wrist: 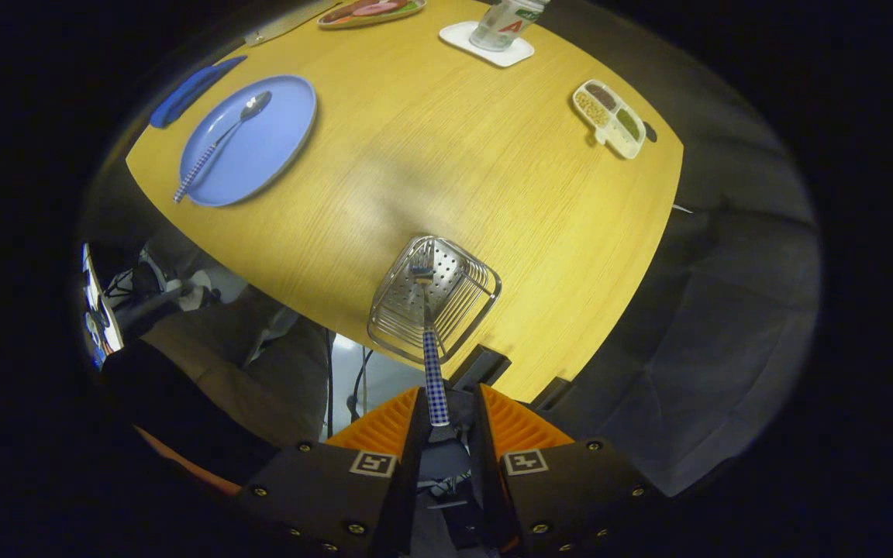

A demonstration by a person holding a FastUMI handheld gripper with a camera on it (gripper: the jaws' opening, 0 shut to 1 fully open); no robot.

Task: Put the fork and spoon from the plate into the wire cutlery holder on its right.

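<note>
My gripper (441,415) is shut on the checked handle of the fork (431,356). The fork hangs straight ahead of the fingers, its tines down inside the wire cutlery holder (462,310), which stands near the table's near edge. Far beyond and to the left lies the blue plate (268,147) with the spoon (222,143) on it, bowl pointing away, checked handle sticking out over the plate's near rim.
A blue flat object (191,91) lies left of the plate. A divided snack tray (609,118) sits to the far right; a cup on a white coaster (489,43) and an oval dish (369,12) stand at the back. A person's legs (206,364) are below the table edge.
</note>
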